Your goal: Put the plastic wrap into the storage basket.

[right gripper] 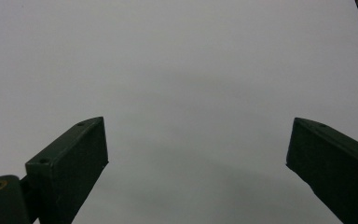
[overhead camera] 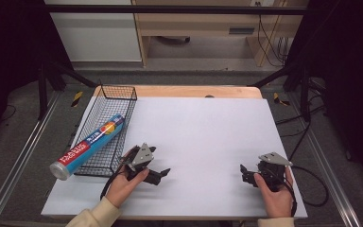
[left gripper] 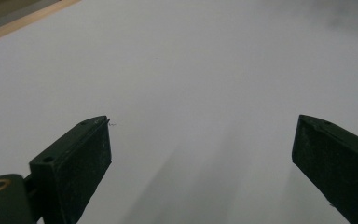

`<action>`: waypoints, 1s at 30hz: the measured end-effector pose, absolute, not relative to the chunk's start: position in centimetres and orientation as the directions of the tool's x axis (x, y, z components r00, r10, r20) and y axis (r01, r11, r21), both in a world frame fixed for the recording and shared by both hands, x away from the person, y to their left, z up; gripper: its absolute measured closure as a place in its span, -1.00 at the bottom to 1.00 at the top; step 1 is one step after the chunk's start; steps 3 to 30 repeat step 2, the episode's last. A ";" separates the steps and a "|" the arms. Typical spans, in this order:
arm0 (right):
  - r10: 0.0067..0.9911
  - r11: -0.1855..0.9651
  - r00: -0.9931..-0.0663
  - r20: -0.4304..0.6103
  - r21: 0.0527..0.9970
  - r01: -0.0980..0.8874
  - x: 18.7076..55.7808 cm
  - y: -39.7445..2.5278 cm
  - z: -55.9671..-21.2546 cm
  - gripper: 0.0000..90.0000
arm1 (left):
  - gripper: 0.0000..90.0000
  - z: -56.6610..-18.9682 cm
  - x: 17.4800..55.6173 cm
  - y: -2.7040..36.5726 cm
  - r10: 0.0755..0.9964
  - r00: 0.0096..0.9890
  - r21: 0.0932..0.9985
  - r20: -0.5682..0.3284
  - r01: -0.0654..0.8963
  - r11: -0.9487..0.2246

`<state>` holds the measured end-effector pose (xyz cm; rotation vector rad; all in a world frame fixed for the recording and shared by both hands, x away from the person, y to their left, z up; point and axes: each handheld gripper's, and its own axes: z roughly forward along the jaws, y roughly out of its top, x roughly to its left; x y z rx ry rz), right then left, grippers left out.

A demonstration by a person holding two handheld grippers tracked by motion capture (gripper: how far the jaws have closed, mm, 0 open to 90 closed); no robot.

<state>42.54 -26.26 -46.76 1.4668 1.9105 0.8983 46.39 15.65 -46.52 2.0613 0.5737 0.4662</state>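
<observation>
— Seen beside the white table top (overhead camera: 208, 137): two black handheld grippers, left gripper (overhead camera: 157, 174) and right gripper (overhead camera: 245, 174), each topped with a grey three-cornered plate.

— Cables?

— Black, trailing from each gripper off the table's near edge; looped on the right.

— Sleeves?

— Cream-coloured cuffs, at the left hand (overhead camera: 123, 185) and the right hand (overhead camera: 276, 194).

— Up close?

— Flat, rectangular, matt black jaws with small screw holes near the tips; a brass-coloured ring at the base of the left-hand jaw, in both gripper views.
</observation>
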 end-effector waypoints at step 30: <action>0.968 0.195 -0.245 -0.061 0.795 0.574 42.6 -26.4 -47.0 -0.87 | -0.90 -46.2 46.1 16.3 0.580 0.808 0.862 0.104 0.218 -0.458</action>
